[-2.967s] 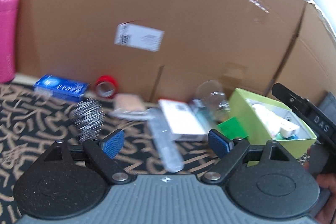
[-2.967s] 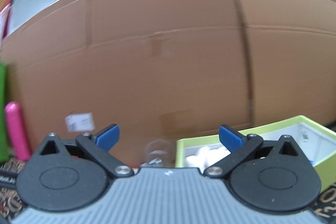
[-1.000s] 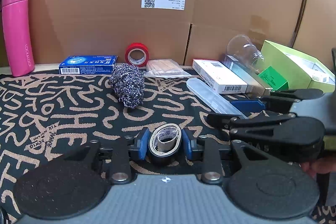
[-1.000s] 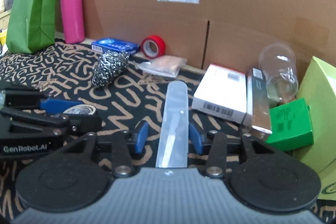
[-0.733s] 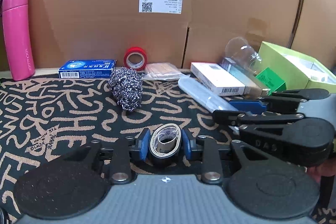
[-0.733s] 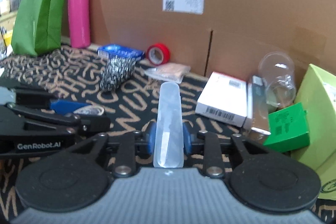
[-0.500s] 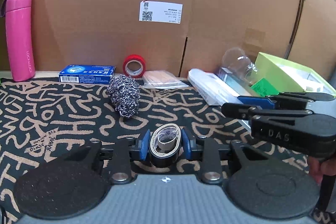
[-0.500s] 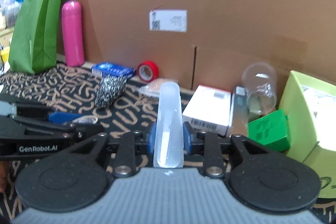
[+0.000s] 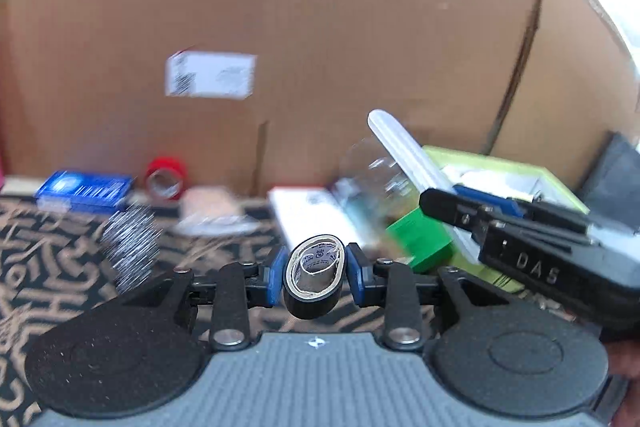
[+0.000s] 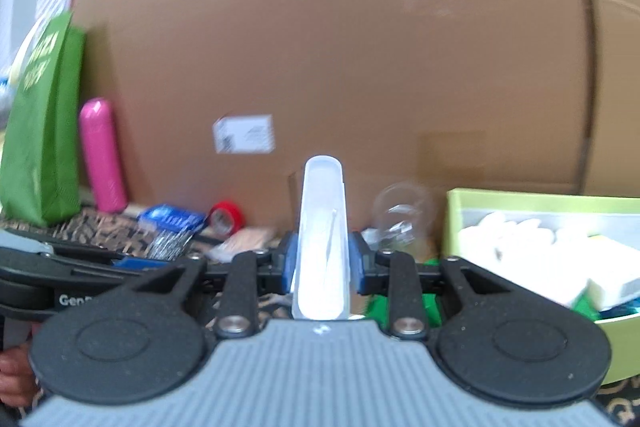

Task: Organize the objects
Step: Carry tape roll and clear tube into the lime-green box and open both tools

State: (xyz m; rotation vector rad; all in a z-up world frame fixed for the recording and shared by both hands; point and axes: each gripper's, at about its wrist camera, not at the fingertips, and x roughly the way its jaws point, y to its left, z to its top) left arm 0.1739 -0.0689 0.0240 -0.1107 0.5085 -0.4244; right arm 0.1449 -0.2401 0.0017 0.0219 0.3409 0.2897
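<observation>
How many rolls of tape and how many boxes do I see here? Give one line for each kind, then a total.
Rolls of tape: 2 (black roll of tape, red roll of tape)
Boxes: 4 (blue box, white box, small green box, lime-green open box)
Total: 6

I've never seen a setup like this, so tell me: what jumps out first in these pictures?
Two hand-held grippers, each clamped on something: the left gripper squeezes a black tape roll, and the right gripper pinches a clear plastic case that sticks up. Behind them stands a big cardboard wall, with a lime-green box at the right.
</observation>
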